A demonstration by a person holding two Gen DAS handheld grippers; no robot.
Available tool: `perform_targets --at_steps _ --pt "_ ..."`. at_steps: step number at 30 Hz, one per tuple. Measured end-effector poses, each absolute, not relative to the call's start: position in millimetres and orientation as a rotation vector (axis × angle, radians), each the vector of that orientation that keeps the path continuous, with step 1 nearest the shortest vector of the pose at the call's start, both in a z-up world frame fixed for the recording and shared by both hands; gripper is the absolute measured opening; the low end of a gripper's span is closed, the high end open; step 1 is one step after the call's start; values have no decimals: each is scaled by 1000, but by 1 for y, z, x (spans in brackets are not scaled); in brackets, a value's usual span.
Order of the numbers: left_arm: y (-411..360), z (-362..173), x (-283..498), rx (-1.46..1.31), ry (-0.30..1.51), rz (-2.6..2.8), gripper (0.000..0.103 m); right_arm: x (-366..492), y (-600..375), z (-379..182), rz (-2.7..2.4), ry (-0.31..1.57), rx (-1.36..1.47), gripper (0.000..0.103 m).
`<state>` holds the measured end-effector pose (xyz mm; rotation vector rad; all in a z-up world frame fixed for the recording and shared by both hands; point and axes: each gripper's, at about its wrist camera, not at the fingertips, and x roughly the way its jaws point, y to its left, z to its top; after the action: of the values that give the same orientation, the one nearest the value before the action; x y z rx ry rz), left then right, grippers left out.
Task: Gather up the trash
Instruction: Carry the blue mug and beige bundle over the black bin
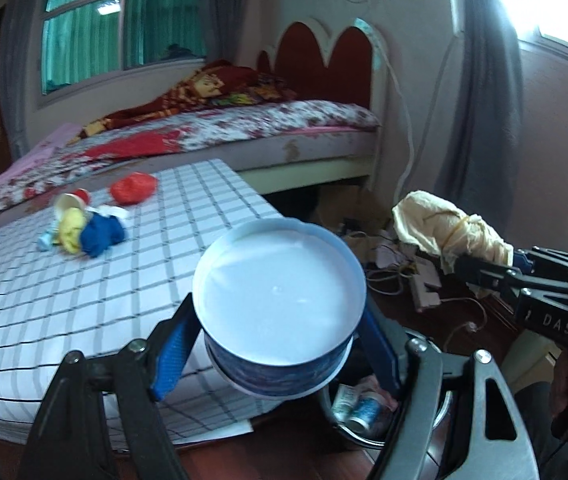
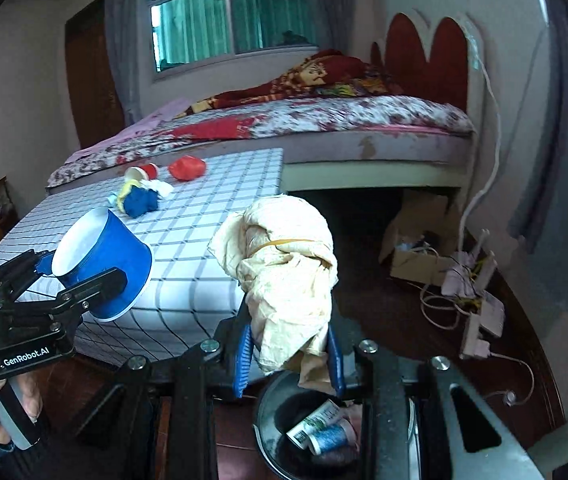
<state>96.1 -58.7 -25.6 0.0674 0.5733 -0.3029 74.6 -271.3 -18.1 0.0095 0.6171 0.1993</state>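
The bin sits on the floor straight below my right claw, its dark mouth open just under the fingertips, with a couple of cans already lying in it. That drop line is what I judge the coming move to turn on. The right claw is pinching a cream cloth bundle bound with a rubber band; the bundle's long axis runs up and away from the claw, and its loose lower end hangs right over the bin's rim. From where I sit, the right hand looks better placed to let go first.

My left claw is clamped across a blue paper bowl, pads on opposite walls, its white inside facing me. In the left view the bin shows below and to the right of that claw, partly hidden behind the bowl, so the left hand seems to need a short shift rightward.

Beyond both claws, ahead and to the left on the checked table, more scraps wait: a blue wad, a red wad and a small red cup.
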Motion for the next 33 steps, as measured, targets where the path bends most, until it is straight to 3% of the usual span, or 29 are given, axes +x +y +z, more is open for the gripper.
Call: perform_targets --at_steps 29,30,31,32,33 --pt "-168 -132 112 118 873 -548 79 83 -346 -148 196 915 -84 33" --pt "-170 -135 114 122 877 -552 79 85 -346 -151 202 931 -99 35" --pt "-172 -138 115 125 886 -552 80 91 -345 -162 191 978 -139 47" --pt "-173 -142 118 129 899 -535 93 97 -347 -172 142 1012 -168 68" --pt "-169 -145 119 125 904 -507 100 99 -350 -175 113 1019 -173 78"
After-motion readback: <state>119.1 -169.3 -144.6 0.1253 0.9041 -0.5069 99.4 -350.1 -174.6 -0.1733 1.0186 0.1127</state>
